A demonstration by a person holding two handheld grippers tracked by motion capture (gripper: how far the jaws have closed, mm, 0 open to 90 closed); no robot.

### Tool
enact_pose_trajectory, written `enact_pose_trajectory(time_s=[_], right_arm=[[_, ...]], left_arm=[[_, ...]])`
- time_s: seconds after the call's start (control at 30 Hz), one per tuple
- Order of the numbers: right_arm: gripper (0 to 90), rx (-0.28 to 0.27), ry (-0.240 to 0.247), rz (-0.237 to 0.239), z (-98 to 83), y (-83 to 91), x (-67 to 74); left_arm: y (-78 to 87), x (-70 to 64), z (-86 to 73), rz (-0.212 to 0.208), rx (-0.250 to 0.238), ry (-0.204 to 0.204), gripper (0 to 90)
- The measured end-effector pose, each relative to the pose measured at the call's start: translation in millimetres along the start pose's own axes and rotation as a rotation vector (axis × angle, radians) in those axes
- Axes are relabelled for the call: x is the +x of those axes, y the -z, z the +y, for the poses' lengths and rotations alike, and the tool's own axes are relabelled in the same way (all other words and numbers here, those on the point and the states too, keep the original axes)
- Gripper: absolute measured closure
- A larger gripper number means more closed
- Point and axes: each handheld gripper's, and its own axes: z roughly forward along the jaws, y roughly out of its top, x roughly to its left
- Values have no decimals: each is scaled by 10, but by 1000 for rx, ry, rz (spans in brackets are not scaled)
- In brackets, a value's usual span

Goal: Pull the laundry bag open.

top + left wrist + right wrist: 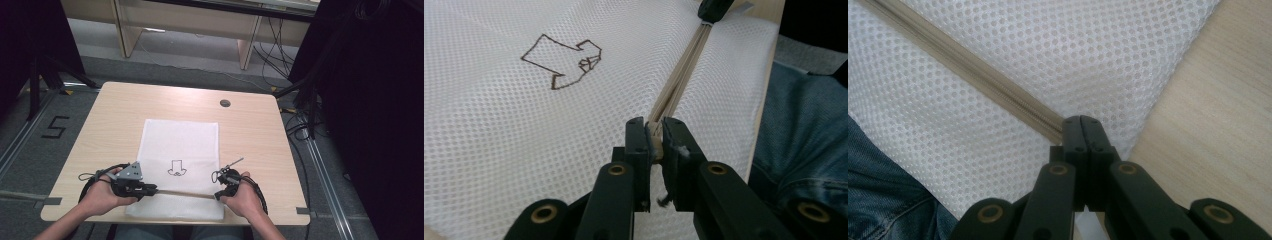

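- A light wood-grain worktop [115,115] is standing on a grey floor [165,67], with a round dark cable port [225,103] near its far edge.
- A white mesh cloth [180,137] is lying flat across the middle of the worktop, reaching to the near edge — a small brown outline drawing [176,168] is sitting on it.
- A thin pale bundle of sticks [182,193] is stretching level across the cloth's near part, between the two hands.
- The left gripper [150,189] is holding the bundle's left end; in the left gripper view its fingers [639,145] are standing narrowly apart and pressing on the stick ends.
- The right gripper [218,195] is at the bundle's other end, near the cloth's right edge — its fingers [1074,137] are sitting fully together, and the bundle is running up to their tips, though whether it is pinched I cannot tell.
- Beyond the worktop, pale wooden furniture legs [125,30] are standing, black curtains [370,100] are hanging at the right, and loose cables [300,125] are trailing on the floor.
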Motion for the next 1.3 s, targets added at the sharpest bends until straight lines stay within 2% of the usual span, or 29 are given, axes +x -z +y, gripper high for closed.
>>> enact_pose_trajectory(time_s=[0.03,0.07,0.13,0.2,0.3,0.37,0.4,0.47,0.5,0.53,0.6,0.73,0.77,0.83,0.87,0.93,0.97,1.0,1.03,1.07,1.1,1.13,1.17,1.2,1.27,1.3], right_arm=[[900,2,1,2,0,0,-2],[900,1,1,2,0,-4,-6],[900,5,-6,-2,0,-1,-2],[900,1,2,1,0,-1,-4],[900,-1,1,3,1,-1,-5],[900,6,-17,5,1,0,7],[900,0,6,-3,4,-6,-9],[900,3,13,-1,6,-5,-11],[900,6,1,-1,5,-2,-2],[900,7,-14,1,2,-4,7],[900,-4,4,3,3,-7,-10],[900,-8,4,4,1,-9,-10],[900,-1,-9,4,1,-7,-6],[900,-6,-3,4,0,-8,-10],[900,-8,3,5,1,-11,-12],[900,-8,5,4,1,-10,-11],[900,-8,4,4,1,-9,-8],[900,-7,1,4,1,-8,-8],[900,-8,2,5,1,-9,-10],[900,-6,2,5,2,-10,-11],[900,-7,5,4,1,-9,-10],[900,8,-10,4,3,2,3],[900,7,-17,7,2,1,8],[900,8,-18,6,2,1,8],[900,-7,0,4,2,-8,-8],[900,-1,-9,4,2,-8,-6]], left_arm=[[8,11,-6,-2,5,5,817],[17,10,-9,15,17,-10,816],[39,24,-21,13,4,5,816],[82,46,-46,50,10,-1,817],[142,95,-99,53,-4,31,817],[162,103,-120,52,-7,44,817],[167,109,-123,60,4,32,816],[165,110,-120,61,6,17,817],[167,117,-117,59,7,4,817],[167,118,-118,59,5,7,817],[168,117,-119,58,6,9,817],[169,118,-118,57,6,10,817],[164,101,-125,59,2,40,817],[173,113,-129,53,-2,37,816],[177,122,-128,57,-1,19,816],[187,120,-135,60,1,27,817],[192,113,-148,64,4,47,817],[206,145,-153,64,13,13,817],[205,127,-167,61,3,55,816],[222,147,-170,68,8,30,817],[224,138,-181,69,2,53,816],[237,147,-187,80,11,46,817],[234,148,-196,73,0,57,817],[244,159,-206,76,3,51,816],[254,165,-223,78,-1,69,816],[265,178,-226,84,5,56,816]])
